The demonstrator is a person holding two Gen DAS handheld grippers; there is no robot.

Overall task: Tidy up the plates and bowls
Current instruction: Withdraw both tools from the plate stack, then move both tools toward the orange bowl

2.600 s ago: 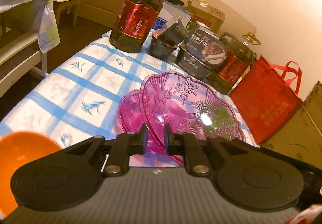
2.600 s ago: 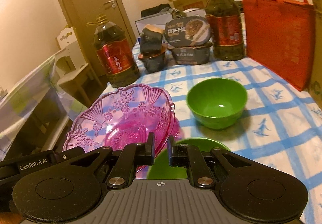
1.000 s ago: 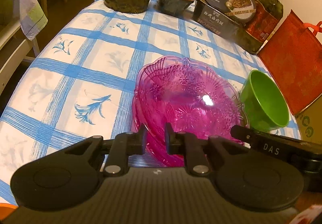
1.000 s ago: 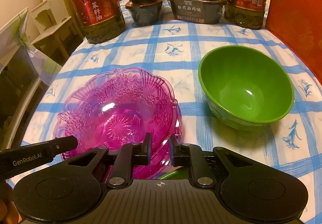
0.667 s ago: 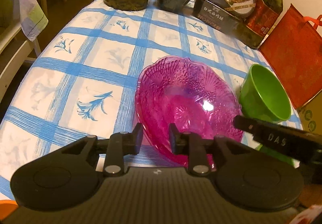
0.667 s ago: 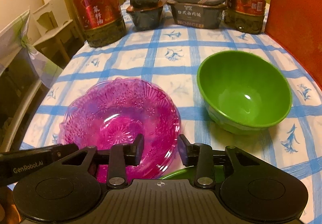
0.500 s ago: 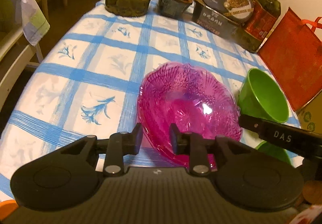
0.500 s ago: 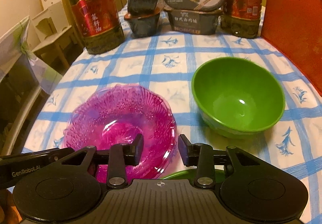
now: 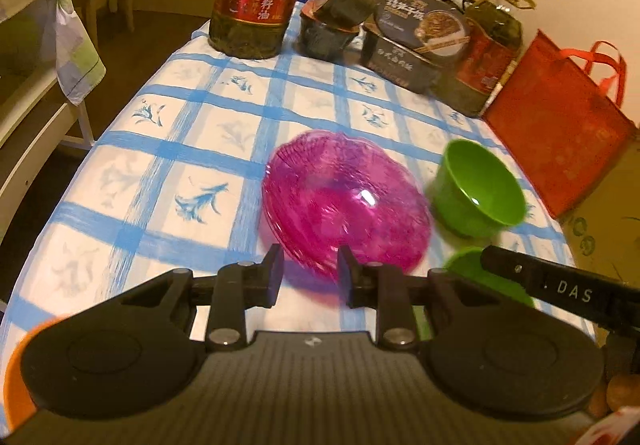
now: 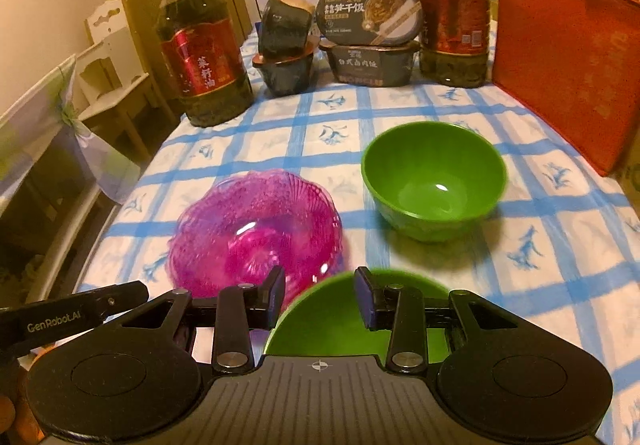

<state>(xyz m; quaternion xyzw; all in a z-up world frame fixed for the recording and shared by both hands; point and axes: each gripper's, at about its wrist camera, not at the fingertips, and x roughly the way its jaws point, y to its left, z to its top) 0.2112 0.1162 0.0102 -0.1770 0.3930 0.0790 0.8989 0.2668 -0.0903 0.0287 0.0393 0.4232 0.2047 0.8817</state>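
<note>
Two pink glass plates (image 9: 344, 205) lie nested on the blue-checked tablecloth (image 9: 168, 165), left of an upright green bowl (image 9: 478, 189). My left gripper (image 9: 310, 273) hangs open just back from the stack's near rim, gripping nothing. My right gripper (image 10: 320, 291) is open too, above a second green bowl (image 10: 348, 321) whose rim shows between its fingers without touching them. In the right wrist view the pink plates (image 10: 256, 233) sit ahead to the left and the far green bowl (image 10: 434, 181) ahead to the right. An orange bowl (image 9: 12, 377) peeks in at the lower left.
Two big oil bottles (image 10: 200, 61) (image 10: 452, 13) and stacked dark food tubs (image 10: 372, 41) line the table's back. A red bag (image 10: 568, 57) stands on the right. The table's left edge (image 9: 52, 213) drops toward a white chair (image 9: 100, 1) and a bench.
Both grippers opened and let go of the pink plate, which now rests on the other one. Both have drawn back and up from the stack.
</note>
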